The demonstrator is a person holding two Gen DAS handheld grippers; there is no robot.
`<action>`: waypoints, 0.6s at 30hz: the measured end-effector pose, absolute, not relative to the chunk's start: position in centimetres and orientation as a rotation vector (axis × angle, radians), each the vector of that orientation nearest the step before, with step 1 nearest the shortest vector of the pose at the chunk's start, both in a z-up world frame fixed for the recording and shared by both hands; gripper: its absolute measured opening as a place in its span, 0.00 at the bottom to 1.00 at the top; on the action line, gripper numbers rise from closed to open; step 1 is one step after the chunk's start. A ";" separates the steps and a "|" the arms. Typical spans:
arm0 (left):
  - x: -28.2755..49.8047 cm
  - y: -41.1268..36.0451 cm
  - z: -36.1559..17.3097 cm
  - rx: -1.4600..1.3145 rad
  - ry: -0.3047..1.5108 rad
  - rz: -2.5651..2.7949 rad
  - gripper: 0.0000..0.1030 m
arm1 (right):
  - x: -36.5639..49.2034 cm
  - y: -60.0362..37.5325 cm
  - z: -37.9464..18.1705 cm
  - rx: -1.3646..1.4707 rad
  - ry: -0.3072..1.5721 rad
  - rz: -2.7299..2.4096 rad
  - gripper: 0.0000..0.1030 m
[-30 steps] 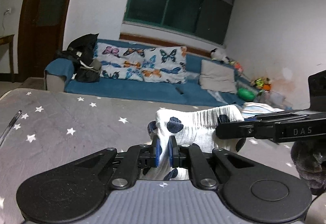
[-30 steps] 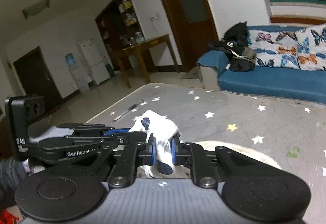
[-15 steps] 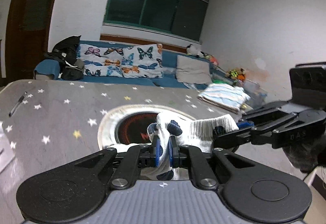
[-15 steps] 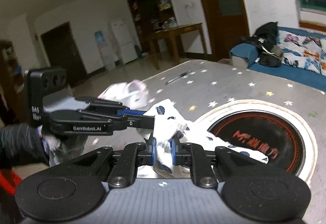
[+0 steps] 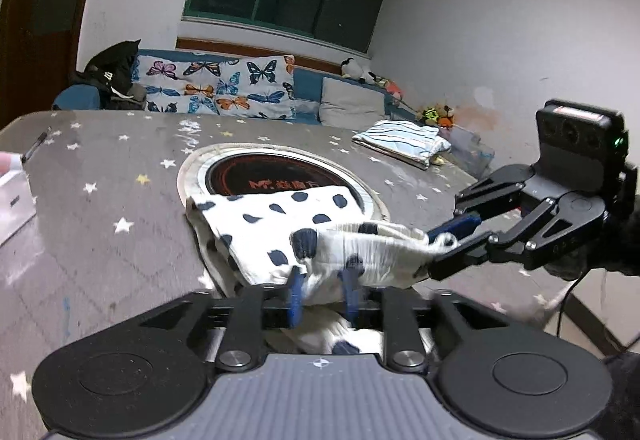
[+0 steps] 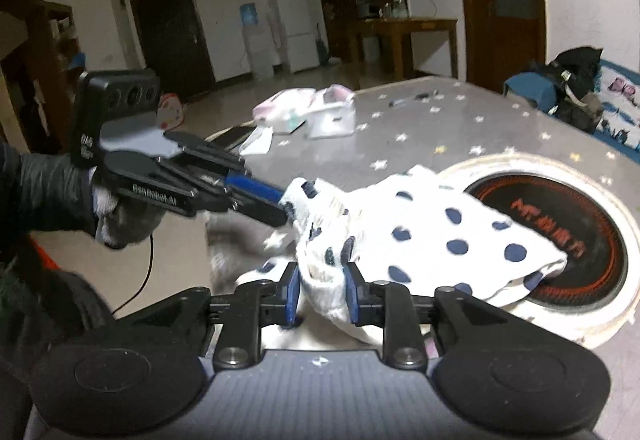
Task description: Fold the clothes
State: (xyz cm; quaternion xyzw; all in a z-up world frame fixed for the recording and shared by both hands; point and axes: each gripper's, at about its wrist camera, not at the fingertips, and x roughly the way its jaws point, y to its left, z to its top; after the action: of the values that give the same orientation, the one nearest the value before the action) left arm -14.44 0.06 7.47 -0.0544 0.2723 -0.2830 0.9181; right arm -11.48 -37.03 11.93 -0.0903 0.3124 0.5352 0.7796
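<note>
A white garment with dark blue dots (image 5: 280, 224) lies spread on the grey star-patterned table, its far edge over the round burner plate (image 5: 280, 176). My left gripper (image 5: 320, 290) has its fingers parted, with the garment's near edge bunched between them. My right gripper (image 6: 319, 290) also has its fingers parted around a fold of the same garment (image 6: 432, 224). In the left wrist view the right gripper (image 5: 444, 248) holds the garment's right corner. In the right wrist view the left gripper (image 6: 280, 204) is at its left corner.
A folded striped cloth (image 5: 400, 138) lies at the table's far right. A white box (image 6: 332, 116) and pink-white clothes (image 6: 280, 106) sit at the far left, with a pen (image 5: 34, 148) near them. A blue sofa (image 5: 240, 92) stands behind the table.
Both grippers have come down from holding the garment up. The garment now lies spread over the table and burner. Both pairs of fingers have opened wider than before.
</note>
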 end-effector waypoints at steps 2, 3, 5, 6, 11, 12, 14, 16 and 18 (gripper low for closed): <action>-14.7 0.4 7.7 -0.114 0.551 -0.579 0.48 | -12.4 -37.2 11.7 -0.213 0.687 1.172 0.36; -14.8 0.6 7.9 -0.117 0.546 -0.579 0.50 | -12.8 -37.3 11.6 -0.222 0.693 1.179 0.39; -15.0 0.9 8.1 -0.130 0.534 -0.572 0.61 | -13.0 -37.3 11.5 -0.225 0.697 1.173 0.42; -15.1 1.0 8.2 -0.132 0.525 -0.566 0.62 | -12.9 -37.2 11.5 -0.223 0.698 1.165 0.42; -14.9 1.2 8.7 -0.162 0.494 -0.538 0.68 | -12.6 -36.9 11.4 -0.214 0.701 1.126 0.46; -14.7 1.2 8.7 -0.167 0.491 -0.532 0.68 | -12.6 -36.8 11.4 -0.212 0.701 1.118 0.46; -14.4 0.9 8.7 -0.177 0.491 -0.525 0.68 | -12.4 -36.7 11.4 -0.208 0.702 1.103 0.46; -13.9 0.5 8.5 -0.186 0.494 -0.524 0.68 | -12.3 -36.6 11.4 -0.204 0.703 1.087 0.46; -13.6 -0.1 8.2 -0.187 0.501 -0.527 0.68 | -12.2 -36.4 11.3 -0.201 0.706 1.075 0.46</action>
State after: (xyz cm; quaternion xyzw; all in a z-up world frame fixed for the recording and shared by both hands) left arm -13.59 -0.07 8.24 -0.0914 0.2444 -0.2573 0.9304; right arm -12.20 -36.44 11.30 -0.0937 0.3286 0.5004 0.7955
